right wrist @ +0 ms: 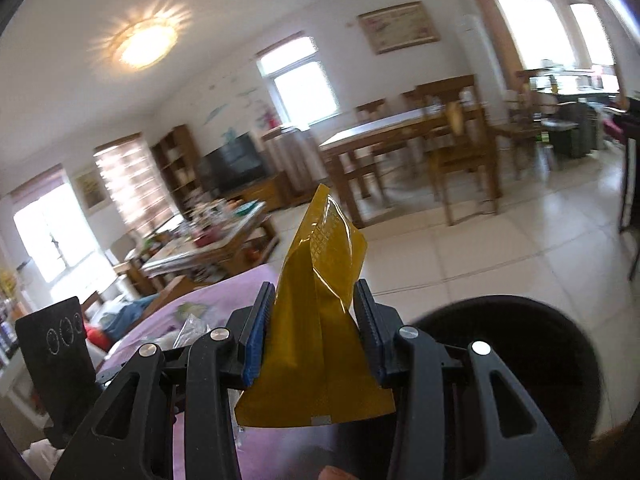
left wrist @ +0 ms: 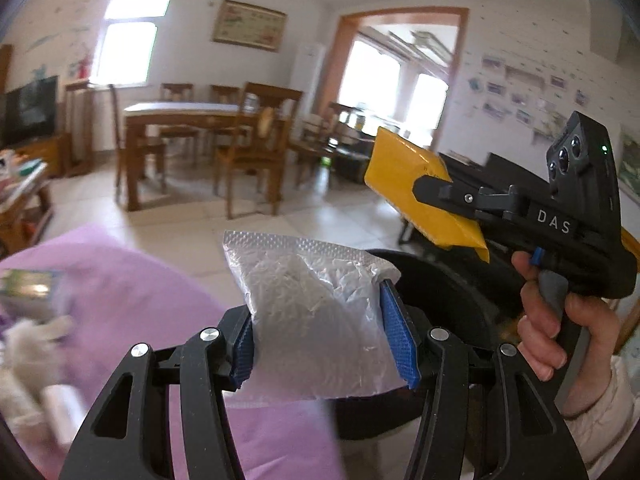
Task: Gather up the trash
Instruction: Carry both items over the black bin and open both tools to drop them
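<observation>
1. Left gripper (left wrist: 318, 332): clenched on a clear crinkled plastic bag (left wrist: 308, 304), blue pads pressing both sides, bag sticking up and forward past the fingertips.
2. Right gripper (right wrist: 314, 332): grasping a yellow foil wrapper (right wrist: 320, 320), pads tight on both sides, wrapper's sealed end pointing up, wide end hanging down between the fingers.
3. Same wrapper (left wrist: 416, 188) visible from the left wrist view, pinched in the right gripper (left wrist: 430, 186), up and to the right of the clear bag, apart from it.
4. Person's hand (left wrist: 560, 320) wrapped around the right gripper's handle, pale sleeve at the wrist.
5. Black round bin (right wrist: 532, 364) just right of and below the right gripper; seen in the left view (left wrist: 452, 292) directly behind the clear bag.
6. Both trash items in the air, beside or above the bin rim; neither inside the bin.
7. Pink-purple cover (left wrist: 132, 308) to the left below the left gripper, small items on it blurred.
8. Background: wooden dining table (left wrist: 180, 114) with chairs, tiled floor (right wrist: 460, 256), cluttered coffee table (right wrist: 208, 236), TV (right wrist: 234, 164).
</observation>
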The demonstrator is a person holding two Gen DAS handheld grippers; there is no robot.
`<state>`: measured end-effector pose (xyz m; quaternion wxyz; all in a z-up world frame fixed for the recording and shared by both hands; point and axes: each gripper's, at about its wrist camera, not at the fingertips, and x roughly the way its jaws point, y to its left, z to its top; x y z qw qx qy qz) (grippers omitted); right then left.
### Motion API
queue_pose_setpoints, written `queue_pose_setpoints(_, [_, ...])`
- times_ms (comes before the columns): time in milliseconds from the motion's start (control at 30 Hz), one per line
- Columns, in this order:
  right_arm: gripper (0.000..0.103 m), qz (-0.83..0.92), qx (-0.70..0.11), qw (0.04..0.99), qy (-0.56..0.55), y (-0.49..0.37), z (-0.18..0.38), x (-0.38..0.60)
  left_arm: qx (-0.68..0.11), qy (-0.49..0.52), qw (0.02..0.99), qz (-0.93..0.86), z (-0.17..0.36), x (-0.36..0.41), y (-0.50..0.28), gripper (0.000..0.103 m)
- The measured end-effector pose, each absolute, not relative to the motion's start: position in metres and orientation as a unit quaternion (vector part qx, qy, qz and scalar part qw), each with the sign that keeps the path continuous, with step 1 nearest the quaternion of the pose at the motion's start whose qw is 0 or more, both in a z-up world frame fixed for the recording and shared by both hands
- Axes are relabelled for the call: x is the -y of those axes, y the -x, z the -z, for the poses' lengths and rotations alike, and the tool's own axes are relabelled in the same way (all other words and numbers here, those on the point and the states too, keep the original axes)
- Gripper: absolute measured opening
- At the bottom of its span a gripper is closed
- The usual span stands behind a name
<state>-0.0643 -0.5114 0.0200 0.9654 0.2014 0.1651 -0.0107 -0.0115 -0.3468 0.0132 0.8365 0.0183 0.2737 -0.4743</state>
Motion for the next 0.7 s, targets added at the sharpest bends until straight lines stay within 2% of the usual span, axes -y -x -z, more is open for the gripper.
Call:
queue_pose_setpoints(367, [0.041,0.094,-0.18,0.95,-0.237,0.085,0.025,0.578,-0.305,-0.062,0.801,0.512,0.033,0.461,0.034,0.055])
queue_pose_setpoints(700, [0.043,0.105,-0.191,0.944,-0.248,0.094,0.045,0.591,-0.317,-0.085,0.786,0.523,0.05,0.48,0.037,0.058])
